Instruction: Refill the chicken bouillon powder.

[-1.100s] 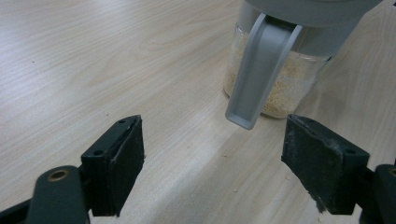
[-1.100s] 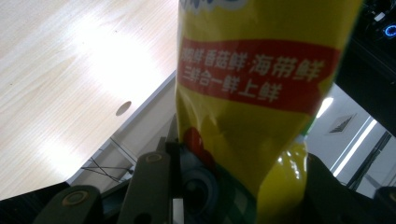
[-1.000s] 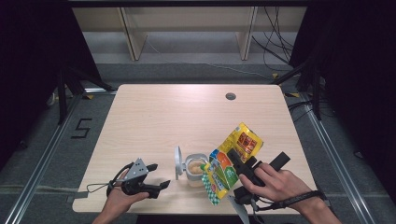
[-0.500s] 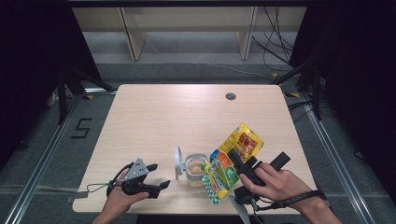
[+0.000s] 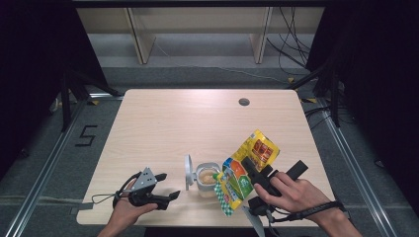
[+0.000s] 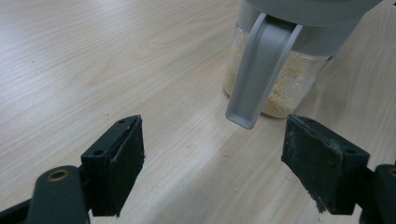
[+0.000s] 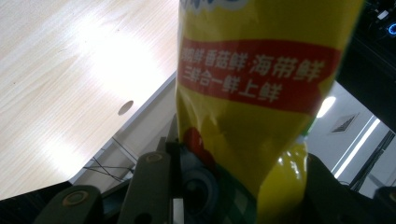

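Note:
A clear jar with beige crumbly contents stands near the table's front edge, its grey flip lid swung open to the left. My right gripper is shut on a yellow snack bag, tilted with its lower end over the jar's mouth. In the right gripper view the yellow snack bag sits between the jaws, showing a red band of print. My left gripper rests open on the table left of the jar. The left gripper view shows the clear jar and its hanging grey flip lid latch just beyond the left gripper.
The light wooden table has a round cable hole at its far right. Small crumbs lie on the wood in front of the jar. Shelving legs and cables stand on the floor beyond the table's far edge.

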Motion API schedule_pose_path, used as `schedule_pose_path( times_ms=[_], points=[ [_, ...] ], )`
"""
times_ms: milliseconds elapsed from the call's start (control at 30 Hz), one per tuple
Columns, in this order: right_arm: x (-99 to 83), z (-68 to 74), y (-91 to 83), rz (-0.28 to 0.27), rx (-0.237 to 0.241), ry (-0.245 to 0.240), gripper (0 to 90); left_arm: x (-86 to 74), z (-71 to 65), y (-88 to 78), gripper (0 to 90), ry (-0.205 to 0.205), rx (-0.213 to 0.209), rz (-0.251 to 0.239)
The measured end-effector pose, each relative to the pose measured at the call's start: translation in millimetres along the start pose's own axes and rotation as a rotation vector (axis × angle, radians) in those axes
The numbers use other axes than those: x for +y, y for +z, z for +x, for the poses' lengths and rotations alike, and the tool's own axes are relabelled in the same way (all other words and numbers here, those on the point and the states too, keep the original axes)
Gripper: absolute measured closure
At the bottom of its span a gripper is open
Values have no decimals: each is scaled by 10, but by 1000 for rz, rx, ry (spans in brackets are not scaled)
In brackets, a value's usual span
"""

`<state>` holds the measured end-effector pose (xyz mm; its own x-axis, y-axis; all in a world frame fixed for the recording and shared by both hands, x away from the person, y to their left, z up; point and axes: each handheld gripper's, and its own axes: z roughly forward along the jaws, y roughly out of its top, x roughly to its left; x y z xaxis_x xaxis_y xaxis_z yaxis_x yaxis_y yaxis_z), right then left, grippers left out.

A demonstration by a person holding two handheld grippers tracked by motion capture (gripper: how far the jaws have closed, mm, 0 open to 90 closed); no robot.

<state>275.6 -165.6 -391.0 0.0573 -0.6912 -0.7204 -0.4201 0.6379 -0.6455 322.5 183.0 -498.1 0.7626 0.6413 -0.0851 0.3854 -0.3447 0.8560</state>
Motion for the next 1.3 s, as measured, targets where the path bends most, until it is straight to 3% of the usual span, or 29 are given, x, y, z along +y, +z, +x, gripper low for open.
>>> schedule_pose_path(
  times_ms=[33,67,133,200,367,733,767,800,833,867,900,967,1000,1300],
  points=[
    [2,-1,1,-5,3,0,664,-1,-1,0,204,-3,1,0],
    [6,-27,14,-26,-1,-33,664,0,0,0,204,-1,2,0],
    [7,-1,2,-5,4,1,664,1,1,-4,204,2,0,3],
    [9,-1,4,-5,4,-1,664,-5,-11,1,204,-20,1,-3],
    [9,1,9,-7,6,2,664,-2,-1,-4,204,-6,1,0],
    [5,8,6,-6,6,9,666,-6,-8,0,204,-19,2,-3],
    [6,-5,14,-17,4,-10,666,-6,-8,1,204,-20,2,-4],
    [5,11,5,-7,8,12,666,-4,-7,-2,204,-18,1,0],
    [6,-6,15,-22,4,-13,666,-5,-9,1,204,-20,2,-3],
    [5,17,4,-6,9,20,666,-3,-7,-1,204,-14,1,-1],
    [5,17,3,-8,9,20,666,-1,-5,-3,204,-7,1,1],
    [7,-14,17,-31,4,-23,666,0,1,-1,204,0,0,0],
    [4,11,3,-11,7,13,666,-1,0,0,204,-3,0,-1],
    [-7,15,0,-8,6,20,666,-4,-8,6,204,-15,-1,-1]
  ],
)
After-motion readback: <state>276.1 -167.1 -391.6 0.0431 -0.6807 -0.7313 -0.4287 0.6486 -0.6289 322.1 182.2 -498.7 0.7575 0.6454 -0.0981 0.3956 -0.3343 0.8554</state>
